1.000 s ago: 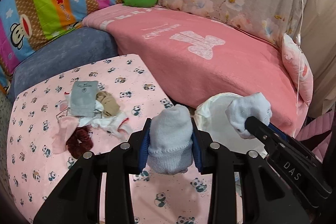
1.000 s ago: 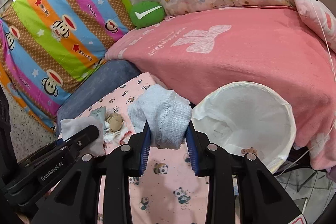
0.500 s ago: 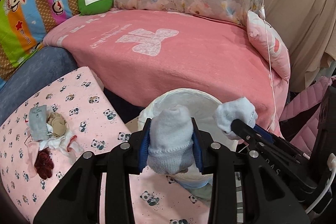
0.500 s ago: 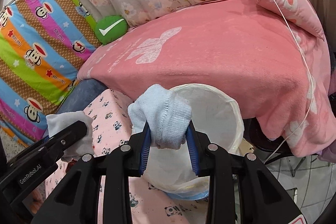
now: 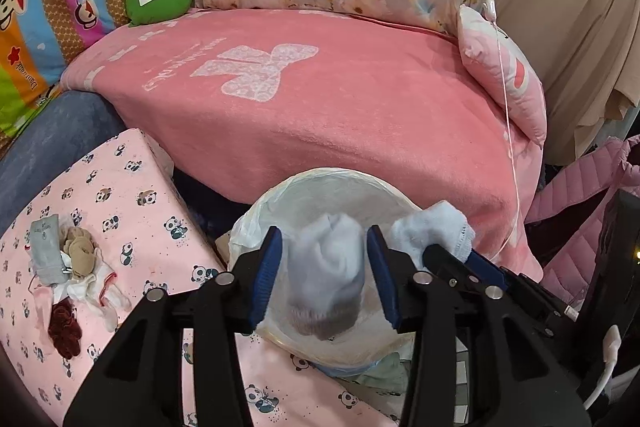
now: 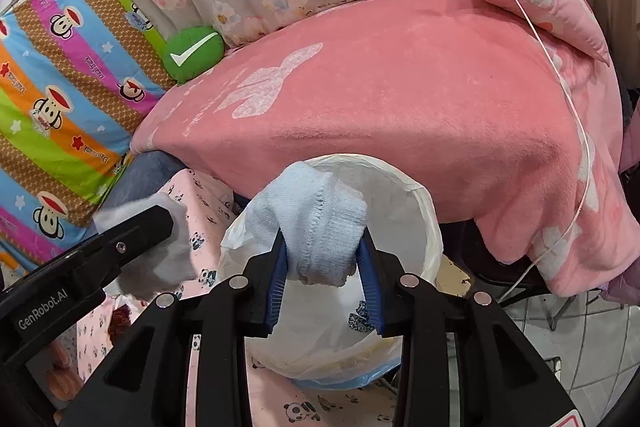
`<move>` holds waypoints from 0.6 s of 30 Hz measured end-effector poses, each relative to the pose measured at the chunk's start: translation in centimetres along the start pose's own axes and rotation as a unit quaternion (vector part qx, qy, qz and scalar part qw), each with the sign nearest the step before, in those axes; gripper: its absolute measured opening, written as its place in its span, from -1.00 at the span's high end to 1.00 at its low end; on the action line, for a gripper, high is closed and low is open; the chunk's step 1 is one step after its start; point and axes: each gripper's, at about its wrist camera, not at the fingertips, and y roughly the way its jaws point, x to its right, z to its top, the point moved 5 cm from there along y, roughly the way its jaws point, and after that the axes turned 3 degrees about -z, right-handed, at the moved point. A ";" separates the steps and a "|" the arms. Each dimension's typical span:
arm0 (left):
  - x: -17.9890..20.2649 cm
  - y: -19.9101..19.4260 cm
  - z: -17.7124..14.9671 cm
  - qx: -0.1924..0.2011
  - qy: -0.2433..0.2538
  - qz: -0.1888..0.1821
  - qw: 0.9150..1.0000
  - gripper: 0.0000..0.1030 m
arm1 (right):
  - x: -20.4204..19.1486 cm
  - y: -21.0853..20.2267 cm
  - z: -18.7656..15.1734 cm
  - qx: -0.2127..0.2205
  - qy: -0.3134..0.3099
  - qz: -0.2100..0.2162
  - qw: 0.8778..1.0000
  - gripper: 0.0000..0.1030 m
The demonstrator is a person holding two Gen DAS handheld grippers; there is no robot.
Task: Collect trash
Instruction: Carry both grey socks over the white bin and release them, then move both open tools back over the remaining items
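Two handheld grippers hover over a white-lined trash bin [image 5: 280,199] that stands between a pink blanket-covered bed [image 5: 340,115] and a panda-print surface [image 5: 132,211]; the left gripper [image 5: 325,269] has just spread its blue-padded fingers [image 5: 267,275], and a blurred white sock [image 5: 326,267] sits loose in the gap between them, above the bin's mouth, no longer pinched; the right gripper [image 6: 324,281] has its fingers [image 6: 370,287] clamped on a folded light blue sock [image 6: 320,223], also held above the bin; a small pile of clothes [image 5: 72,267] lies further left on the panda-print surface, well apart from the bin.
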 end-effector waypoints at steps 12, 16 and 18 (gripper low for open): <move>-1.7 -1.2 0.2 0.022 -0.020 0.025 0.999 -0.46 | -0.8 -0.1 -0.4 0.000 -0.005 -0.001 1.000 0.30; -2.4 -1.6 -0.4 0.023 -0.030 0.029 0.999 -0.46 | -1.5 -0.5 -0.8 0.001 -0.012 0.000 1.000 0.20; -2.9 -1.9 -0.6 0.023 -0.036 0.031 0.999 -0.46 | -2.0 -0.6 -1.0 0.001 -0.019 0.001 1.000 0.18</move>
